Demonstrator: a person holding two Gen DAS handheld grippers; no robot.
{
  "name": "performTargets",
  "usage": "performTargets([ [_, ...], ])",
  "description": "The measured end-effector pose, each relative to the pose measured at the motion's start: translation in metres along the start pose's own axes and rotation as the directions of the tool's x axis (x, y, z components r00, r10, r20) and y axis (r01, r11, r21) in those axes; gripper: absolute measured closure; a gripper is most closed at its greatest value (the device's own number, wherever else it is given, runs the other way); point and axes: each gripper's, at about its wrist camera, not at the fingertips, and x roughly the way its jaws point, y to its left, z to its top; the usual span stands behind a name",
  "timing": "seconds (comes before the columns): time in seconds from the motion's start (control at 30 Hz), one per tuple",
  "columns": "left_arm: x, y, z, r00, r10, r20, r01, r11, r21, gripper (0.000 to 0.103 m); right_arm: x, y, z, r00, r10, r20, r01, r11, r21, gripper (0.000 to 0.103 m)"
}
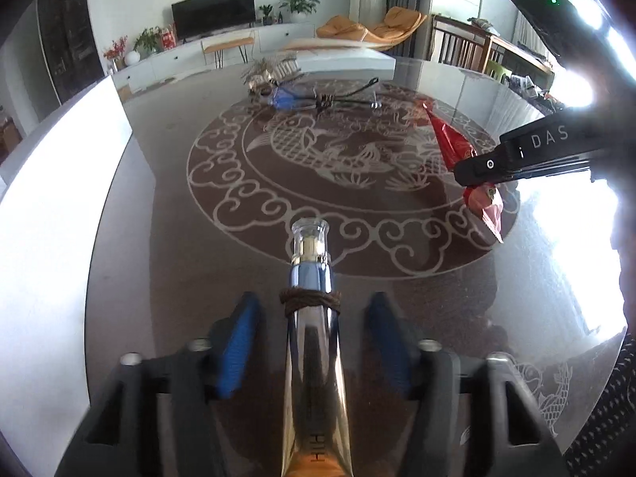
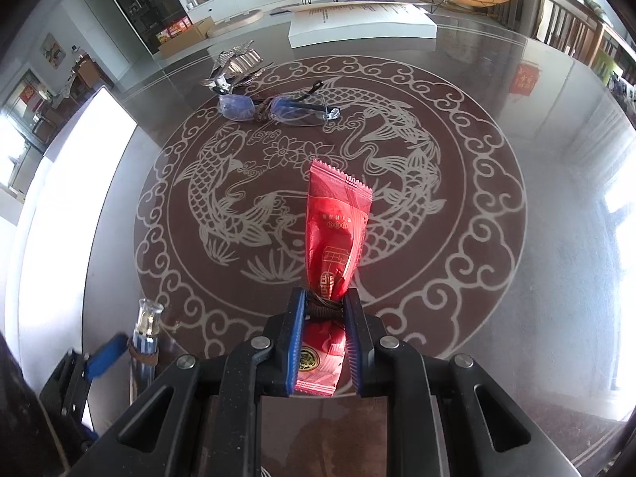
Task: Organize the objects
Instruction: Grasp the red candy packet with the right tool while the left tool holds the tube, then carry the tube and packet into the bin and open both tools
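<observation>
A slim perfume bottle (image 1: 312, 318) with a clear cap and a brown cord band lies on the glass table between the fingers of my left gripper (image 1: 312, 310); the jaws stand apart from it, open. It also shows in the right wrist view (image 2: 145, 338). My right gripper (image 2: 325, 310) is shut on a red snack packet (image 2: 336, 230), pinched at a brown cord band, held above the table. The packet also shows in the left wrist view (image 1: 453, 143). Folded glasses (image 2: 274, 107) with blue lenses and a silver hair clip (image 2: 234, 65) lie at the far side.
The round glass table (image 2: 556, 238) has a koi pattern in its middle. A white box (image 2: 361, 20) sits at the far edge. Wooden chairs (image 2: 576, 28) stand at the right. A bright white strip (image 2: 51, 206) runs along the left edge.
</observation>
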Motion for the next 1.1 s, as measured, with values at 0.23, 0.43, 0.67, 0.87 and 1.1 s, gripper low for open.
performTargets([
  [0.23,-0.052,0.023,-0.017,0.981,-0.127,0.148,0.147,0.981,-0.130,0.076,-0.049,0.015,-0.009,0.990,0.119,0.078,-0.115,0.992,-0.052,0.083],
  [0.43,-0.157,0.074,-0.026,0.939,-0.116,0.324,0.194,0.955,-0.222,0.077,-0.092,0.076,-0.011,0.960,0.250,0.123,-0.230,0.961,-0.154,0.083],
  [0.67,-0.252,0.168,-0.050,0.909,0.134,0.394,0.016,0.935,-0.355,0.077,-0.130,0.223,-0.021,0.863,0.503,0.048,-0.453,0.812,-0.367,0.083],
  [0.87,-0.214,0.249,-0.071,0.954,0.272,0.126,-0.178,0.852,-0.492,0.073,-0.069,0.311,-0.032,0.826,0.539,-0.164,-0.559,0.752,-0.348,0.061],
  [1.1,-0.199,0.259,-0.085,0.952,0.287,0.109,-0.162,0.769,-0.618,0.033,-0.076,0.250,-0.037,0.910,0.406,0.081,-0.344,0.851,-0.395,0.018],
])
